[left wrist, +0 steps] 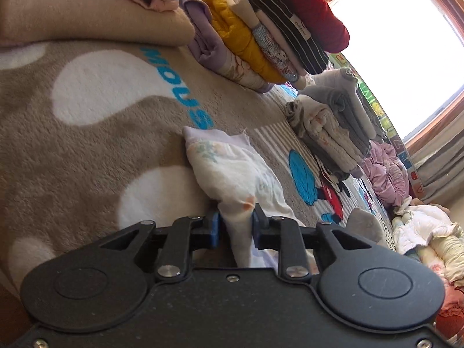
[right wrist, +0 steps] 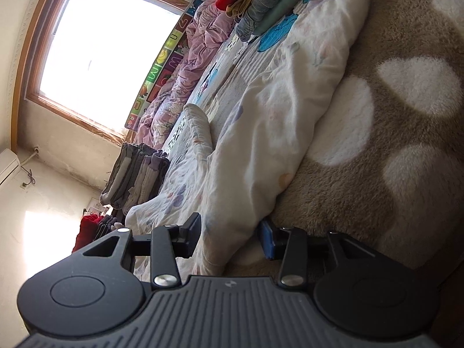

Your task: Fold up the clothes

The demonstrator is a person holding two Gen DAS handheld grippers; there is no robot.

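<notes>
White, thin printed cotton garment, lying crumpled on a beige fleece blanket with white spots: left gripper pinches one bunched edge; right gripper straddles another edge, jaws parted, not clamped. Risk: loose right hold slips, fold skews. Beyond, folded clothing stacks.

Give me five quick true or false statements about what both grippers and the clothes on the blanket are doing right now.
1. The left gripper has its jaws closed on the white floral-print garment. True.
2. The right gripper is empty. False: the same white garment lies between its jaws.
3. The garment rests on a beige fleece blanket with white spots. True.
4. The yellow knit garment lies alone. False: it is inside a folded stack.
5. No window is visible. False: a bright wood-framed window shows.
</notes>
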